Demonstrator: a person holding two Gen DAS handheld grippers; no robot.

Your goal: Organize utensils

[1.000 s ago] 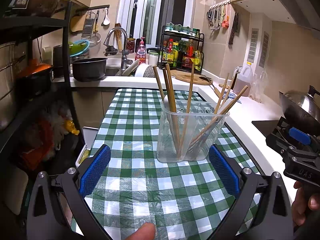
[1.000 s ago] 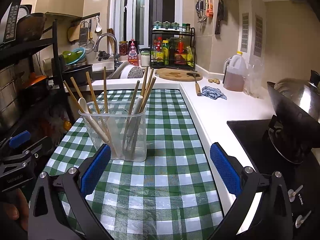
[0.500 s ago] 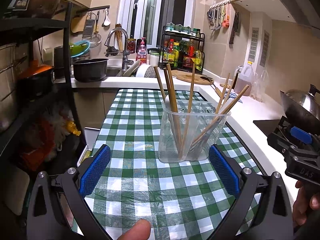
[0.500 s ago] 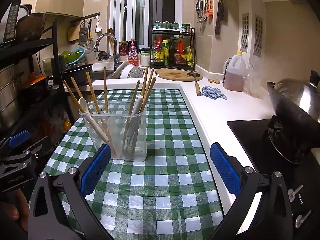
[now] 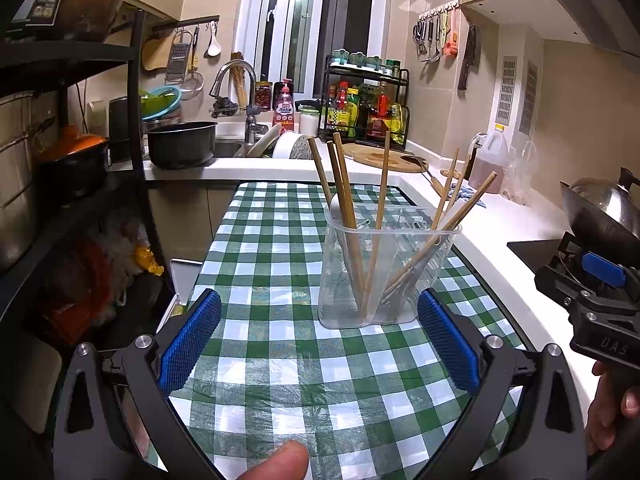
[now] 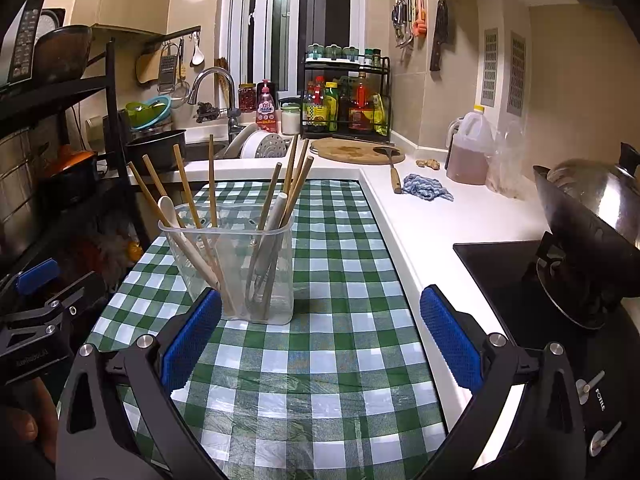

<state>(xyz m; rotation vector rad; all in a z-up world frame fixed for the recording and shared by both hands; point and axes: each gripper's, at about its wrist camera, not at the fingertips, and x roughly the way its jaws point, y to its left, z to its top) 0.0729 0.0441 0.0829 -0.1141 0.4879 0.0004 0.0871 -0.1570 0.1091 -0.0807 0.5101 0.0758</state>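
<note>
We hold the left gripper (image 5: 319, 344) low over the bench (image 5: 280, 360), its blue pads spread wide with nothing between them. Ahead of it the clear plastic holder (image 5: 384, 272) stands upright on the green-and-white checked cloth (image 5: 264, 264), just beyond the right pad and apart from both pads. The bamboo chopsticks (image 5: 348, 200) lean out of it in two loose groups — some toward the left rim, some fanning toward the right.

From the right wrist view we see the right gripper (image 6: 320, 336) equally wide apart and empty, hovering above the cloth (image 6: 340, 280). Here the holder (image 6: 236, 264) sits toward the left, its lower corner partly covered by the left pad; we cannot tell whether they touch. Besides the chopsticks (image 6: 192, 200) it carries a white spoon (image 6: 170, 212) leaning to the left and a wire whisk (image 6: 264, 256) with a pale handle.

At the right edge of the left wrist view the other handheld unit shows, with fingers (image 5: 608, 416) wrapped on its grip. Past the cloth the white counter holds a wooden spatula (image 6: 392, 168), a blue rag (image 6: 426, 191) and a jug (image 6: 470, 152) — all well apart from the holder. A wok (image 6: 592, 216) sits on the stove at the right.
</note>
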